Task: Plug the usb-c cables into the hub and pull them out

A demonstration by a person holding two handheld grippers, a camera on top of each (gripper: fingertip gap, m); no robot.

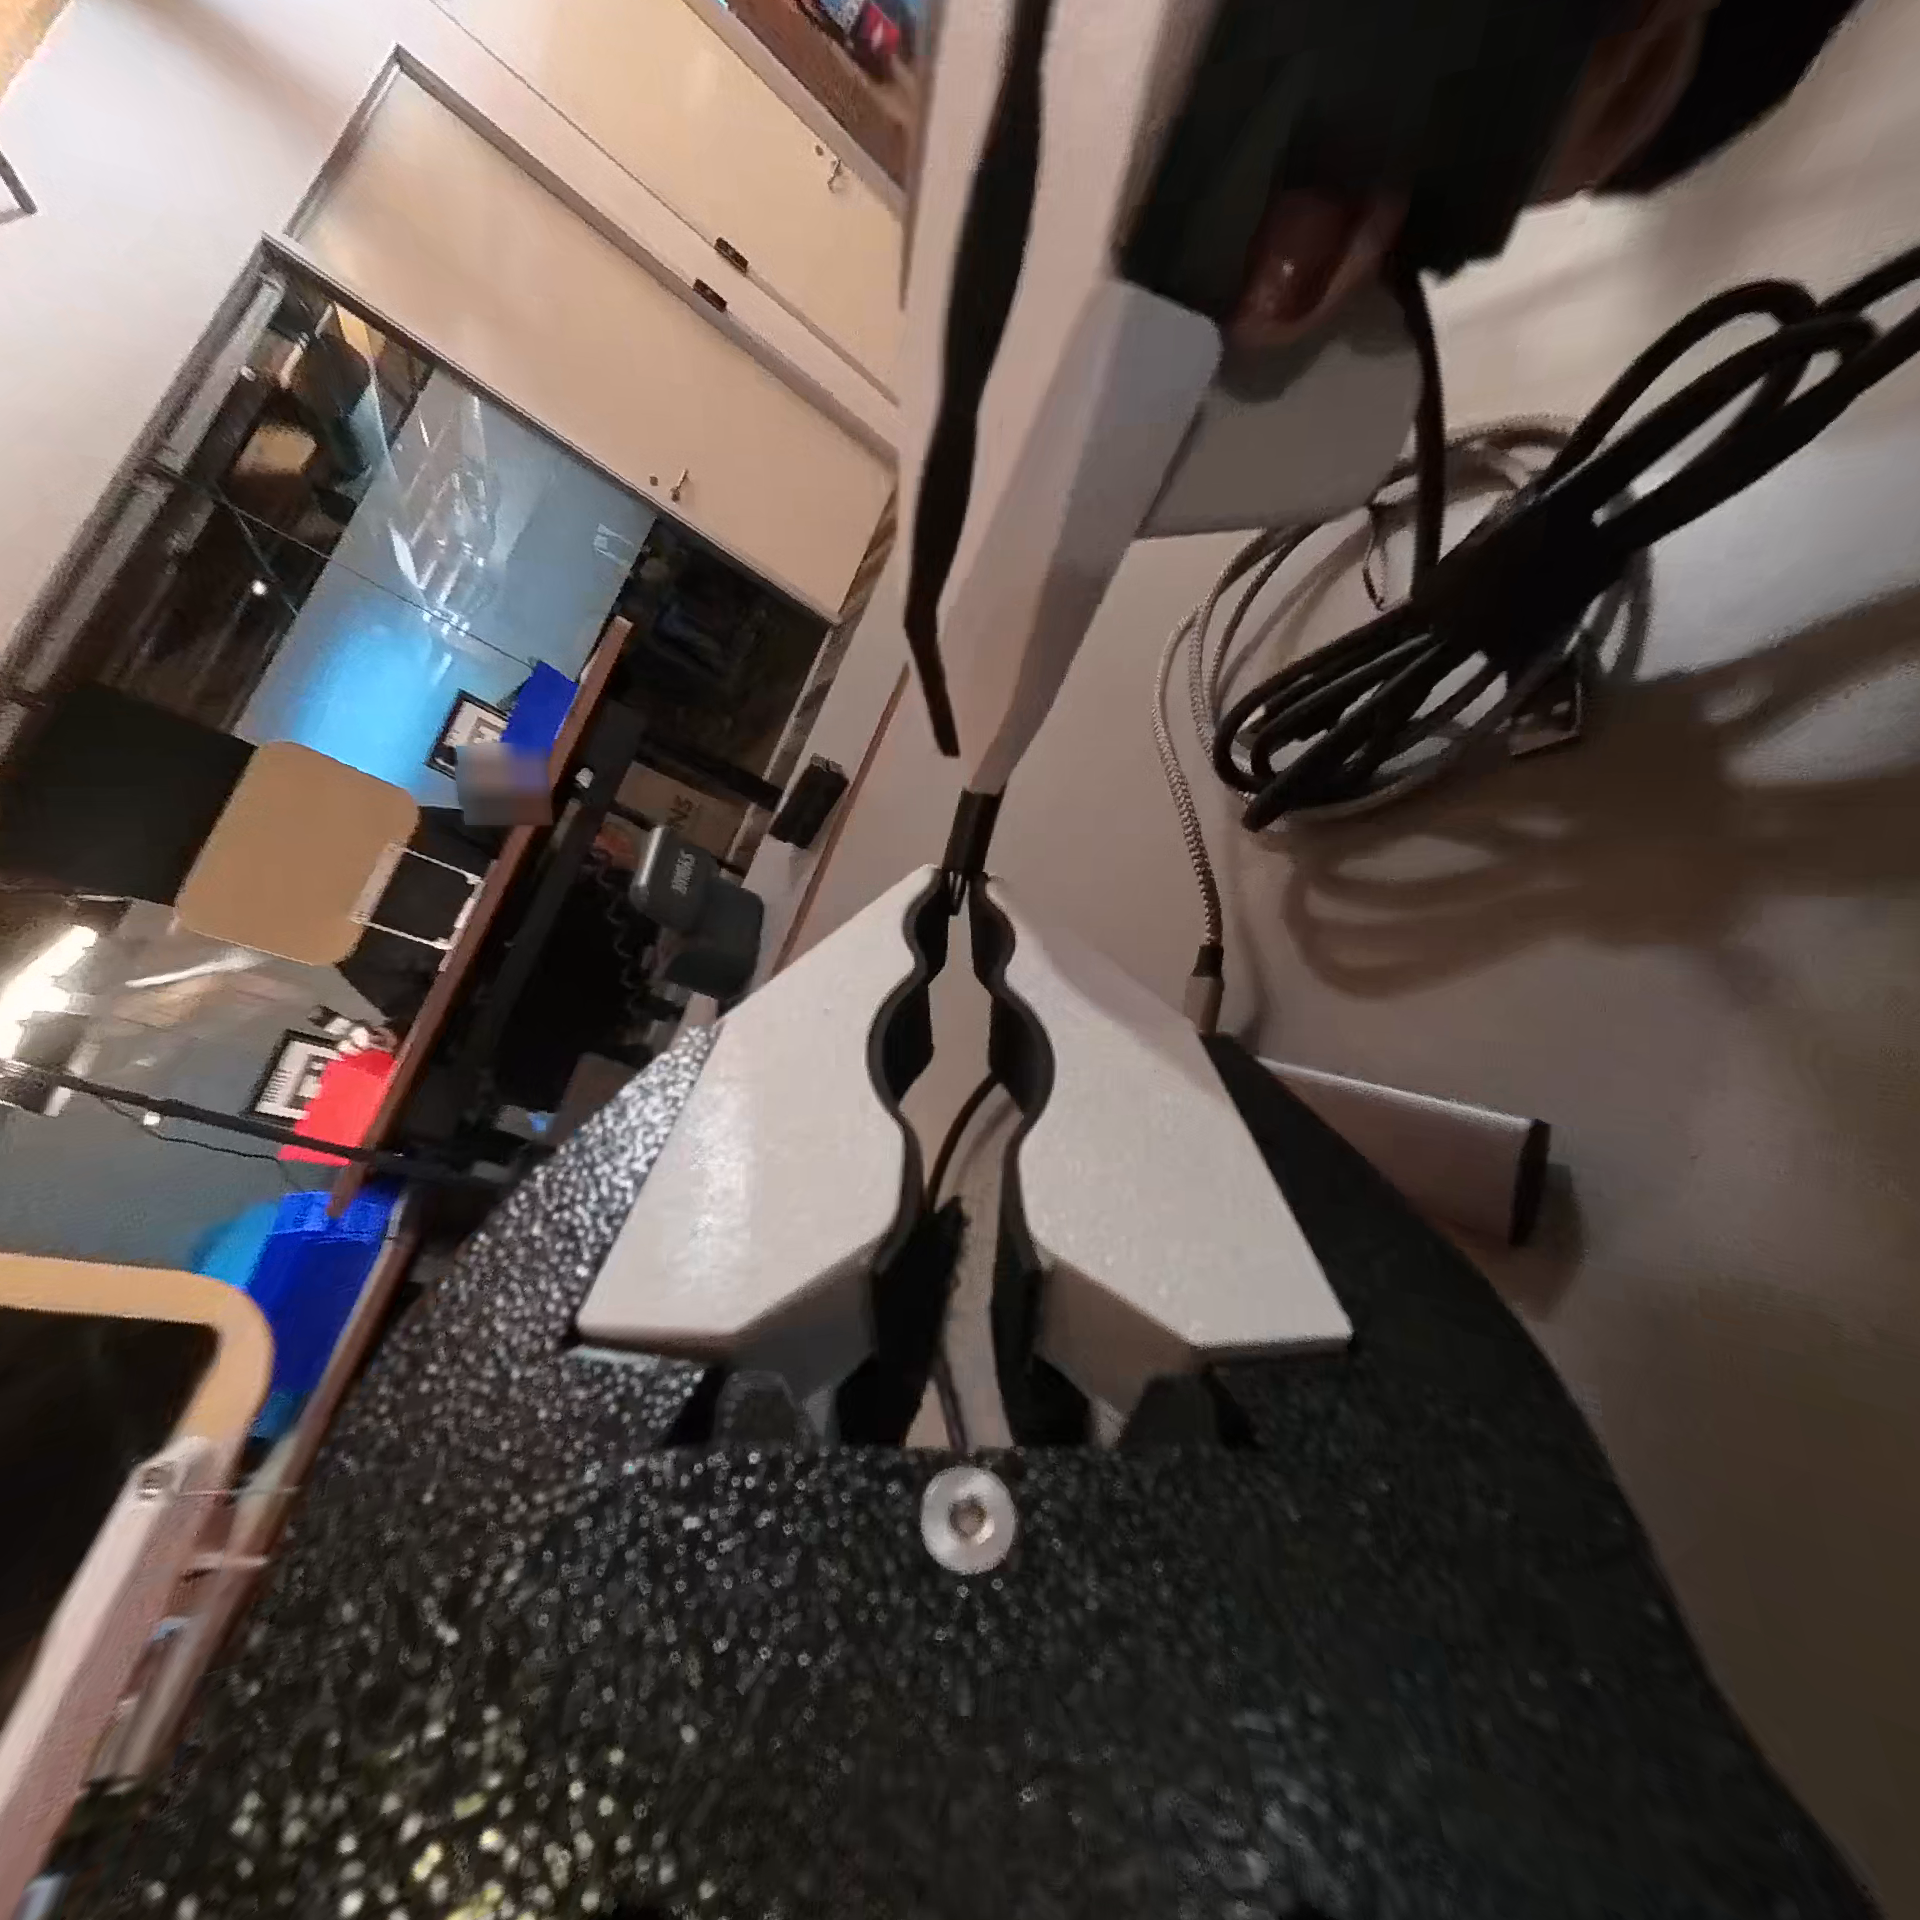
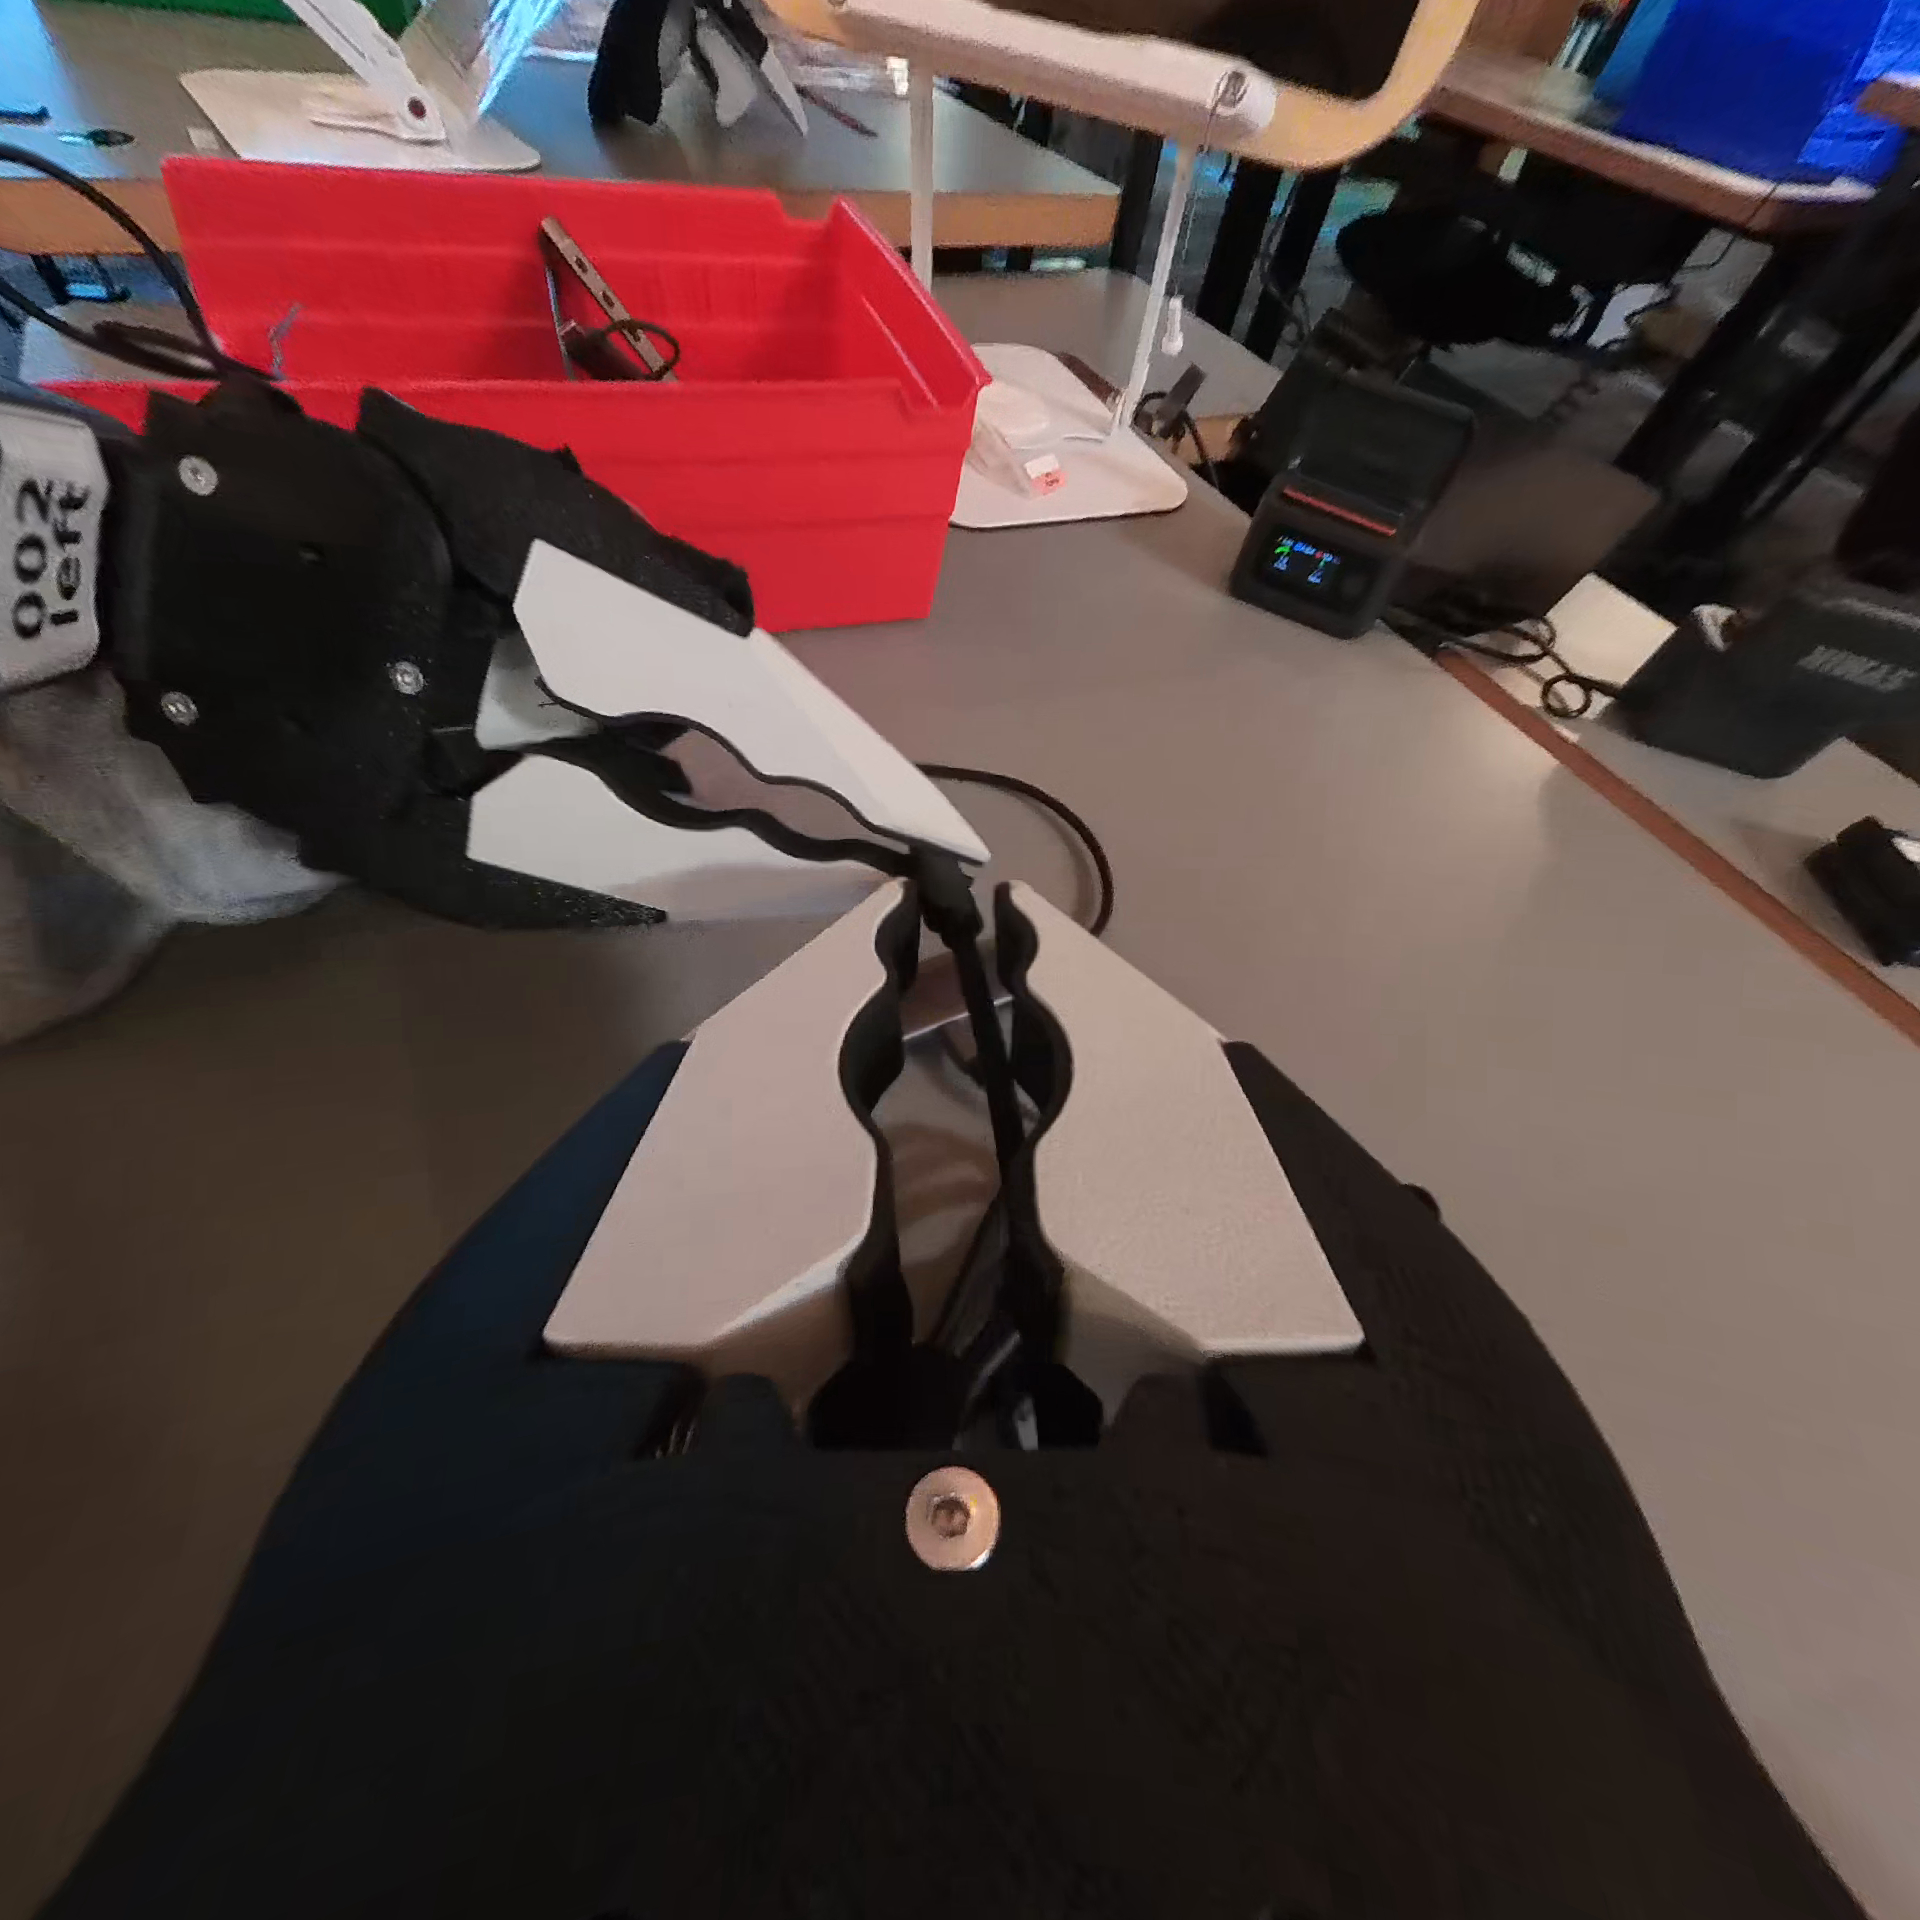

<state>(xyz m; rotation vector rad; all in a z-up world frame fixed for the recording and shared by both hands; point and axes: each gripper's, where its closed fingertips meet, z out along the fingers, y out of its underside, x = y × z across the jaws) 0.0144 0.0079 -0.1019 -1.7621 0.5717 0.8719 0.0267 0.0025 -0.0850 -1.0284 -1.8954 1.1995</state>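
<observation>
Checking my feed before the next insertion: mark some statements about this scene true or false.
1. A black cable runs between the fingers of the right tool. True.
2. The left tool is far from the right tool. False: their tips almost meet at the cable's plug.
3. The red bin is empty. False: a metal strip and a dark item lie inside.
4. The red bin stands behind the left tool. True.
5. The small black device has a dark screen. False: its screen is lit.
</observation>
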